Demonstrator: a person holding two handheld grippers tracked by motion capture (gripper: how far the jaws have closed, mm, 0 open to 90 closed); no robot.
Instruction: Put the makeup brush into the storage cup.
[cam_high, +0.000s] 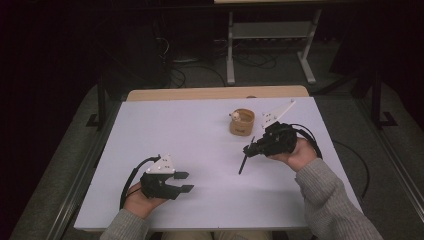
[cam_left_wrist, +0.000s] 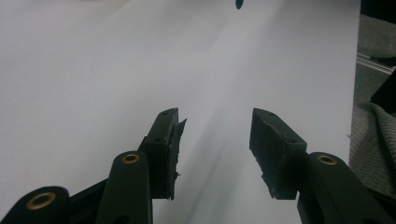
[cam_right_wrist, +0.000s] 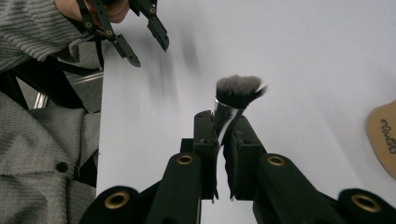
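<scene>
1. Right gripper (cam_high: 250, 148) is clamping a brush (cam_high: 243, 162) near the ferrule. Jaws are nearly together with the handle between them.
2. The brush is sitting in the right half of the tabletop (cam_high: 150, 130), roughly midway between the far and near edges, and it looks lifted off the surface. One end is pointing down toward the near edge; the rest is running up into the jaws.
3. Key relation: the cup (cam_high: 242, 122) is lying just beyond the right gripper, toward the far edge and slightly to its left, near it but apart. The brush's long axis is running roughly near-far, tilted a little, so its free end is aiming away from the cup. My read: if the cup is the target, the brush is going to need swinging round or carrying back over the rim.
4. The right hand (cam_high: 300, 152) is much nearer the cup. Left gripper (cam_high: 182, 181) is sitting near the near-left corner, well apart from both cup and brush.
5. Left gripper is wide open and holding nothing, jaws pointing right across the tabletop.
6. View differences:
   - Right gripper view is showing the bristles (cam_right_wrist: 238, 90) fanned out just past the jaws plus a shiny ferrule. In the high view the brush is just a dark stick.
   - Right gripper view is also catching the cup (cam_right_wrist: 384, 137) at its right edge and the left gripper (cam_right_wrist: 135, 35) top left.
   - Left gripper view is showing the open left gripper (cam_left_wrist: 215, 135) over bare tabletop, and a dark tip (cam_left_wrist: 239, 3) at the top edge, probably the brush end; too little of it to be sure.
   - High view is showing something small and pale in the cup; can't tell what.
</scene>
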